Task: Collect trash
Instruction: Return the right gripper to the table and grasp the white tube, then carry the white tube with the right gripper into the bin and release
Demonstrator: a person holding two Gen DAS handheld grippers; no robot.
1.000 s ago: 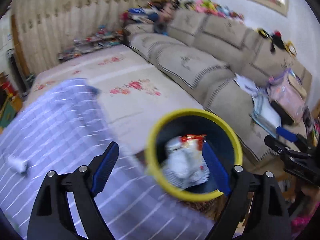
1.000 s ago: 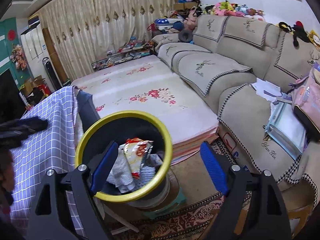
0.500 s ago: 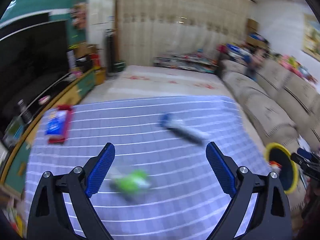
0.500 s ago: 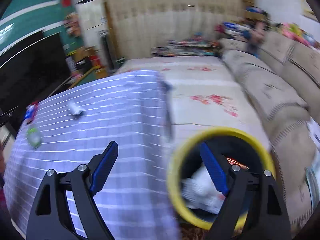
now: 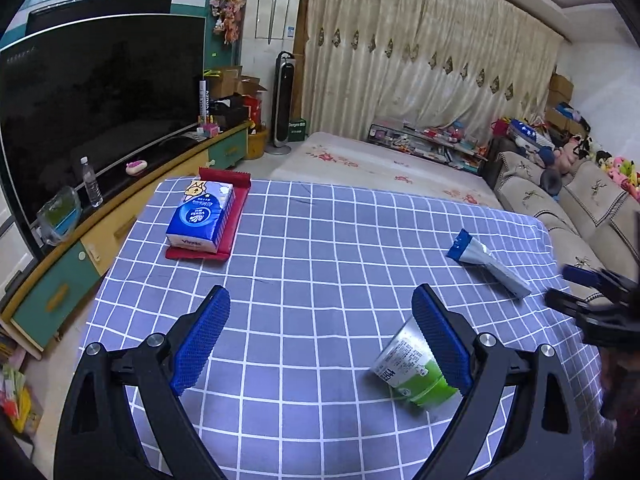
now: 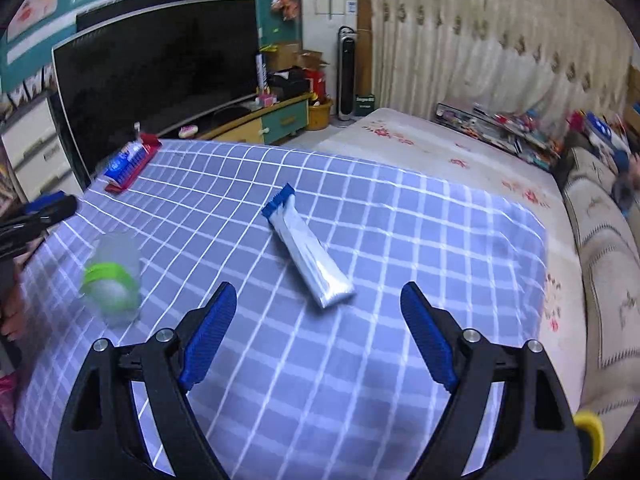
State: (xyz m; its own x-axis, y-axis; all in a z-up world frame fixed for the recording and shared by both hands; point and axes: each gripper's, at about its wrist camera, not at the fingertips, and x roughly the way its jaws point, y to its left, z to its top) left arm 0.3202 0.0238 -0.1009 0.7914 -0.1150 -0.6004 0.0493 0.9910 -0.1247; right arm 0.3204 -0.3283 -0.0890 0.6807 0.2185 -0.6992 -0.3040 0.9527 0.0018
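Trash is lying uncollected on the checked counter (image 5: 320,240): a green-and-white cup (image 5: 412,368) on its side and a silver wrapper (image 6: 308,252). Left gripper (image 5: 320,344) is hovering with jaws wide and empty, the cup beside one jaw; right gripper (image 6: 318,336) is gaping empty near the wrapper. Both pieces are awaiting pickup.

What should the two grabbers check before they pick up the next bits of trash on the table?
1. Left gripper jaws wide and empty: ok.
2. Right gripper jaws wide and empty: ok.
3. Cup lying on its side by the left gripper's right finger, not between the fingers: not ok.
4. Wrapper lying flat ahead of the right gripper: ok.
5. Tissue pack far off, clear of both: ok.
6. Bin only an edge visible, room inside: cannot tell.
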